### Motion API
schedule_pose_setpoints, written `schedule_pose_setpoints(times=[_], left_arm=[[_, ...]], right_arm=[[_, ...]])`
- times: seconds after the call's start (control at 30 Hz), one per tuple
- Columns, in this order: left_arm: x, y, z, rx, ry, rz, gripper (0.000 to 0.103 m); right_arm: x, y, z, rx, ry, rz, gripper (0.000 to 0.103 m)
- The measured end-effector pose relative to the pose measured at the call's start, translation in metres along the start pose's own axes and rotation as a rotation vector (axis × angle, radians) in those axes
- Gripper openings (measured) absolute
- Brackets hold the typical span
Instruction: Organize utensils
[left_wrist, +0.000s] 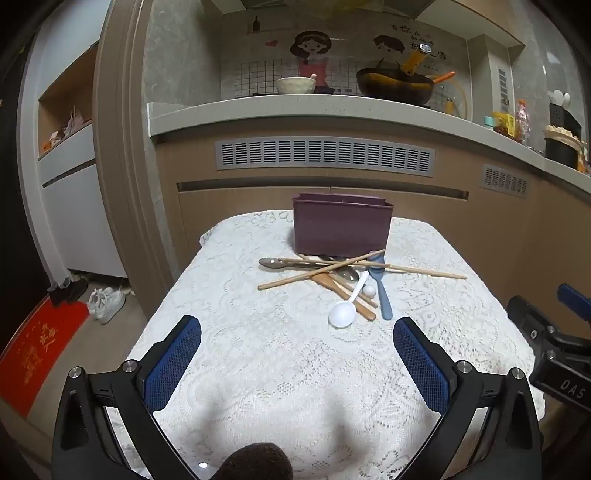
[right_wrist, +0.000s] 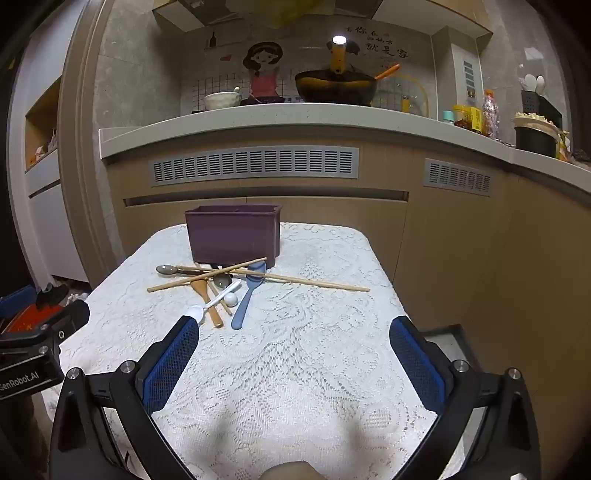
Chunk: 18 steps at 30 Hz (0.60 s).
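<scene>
Inside of the purple box (left_wrist: 341, 225) is hidden, only a divider edge shows at its rim; utensil pile (left_wrist: 343, 278) is tangled, lower pieces partly covered, and the white spoon (right_wrist: 207, 306) bowl is partly behind a finger pad in the right view. Left gripper (left_wrist: 297, 363) and right gripper (right_wrist: 293, 363) both hover low over the lace tablecloth (left_wrist: 280, 369), jaws spread wide, holding nothing. Pile lies just in front of the box: chopsticks (left_wrist: 369, 267) crossed over a metal spoon (left_wrist: 273, 263), wooden spoon (left_wrist: 345, 295), blue spoon (left_wrist: 380, 291).
</scene>
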<state>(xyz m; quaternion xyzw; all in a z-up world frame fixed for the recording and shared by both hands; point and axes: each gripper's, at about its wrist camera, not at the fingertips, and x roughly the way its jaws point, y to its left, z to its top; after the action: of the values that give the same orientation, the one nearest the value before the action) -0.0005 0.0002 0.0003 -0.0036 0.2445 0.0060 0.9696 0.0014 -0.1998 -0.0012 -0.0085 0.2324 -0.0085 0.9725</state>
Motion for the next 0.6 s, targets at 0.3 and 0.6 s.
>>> schedule_pose_setpoints(times=[0.3,0.6], left_arm=[[0.012,-0.001,-0.011,-0.002,0.02,-0.002,0.103],[0.009,-0.003,-0.008,-0.002,0.026,-0.001,0.103]], right_arm=[[-0.001,0.0,0.001,0.009,-0.008,0.018,0.103],[-0.001,0.001,0.001,0.015,-0.008,0.026,0.103]])
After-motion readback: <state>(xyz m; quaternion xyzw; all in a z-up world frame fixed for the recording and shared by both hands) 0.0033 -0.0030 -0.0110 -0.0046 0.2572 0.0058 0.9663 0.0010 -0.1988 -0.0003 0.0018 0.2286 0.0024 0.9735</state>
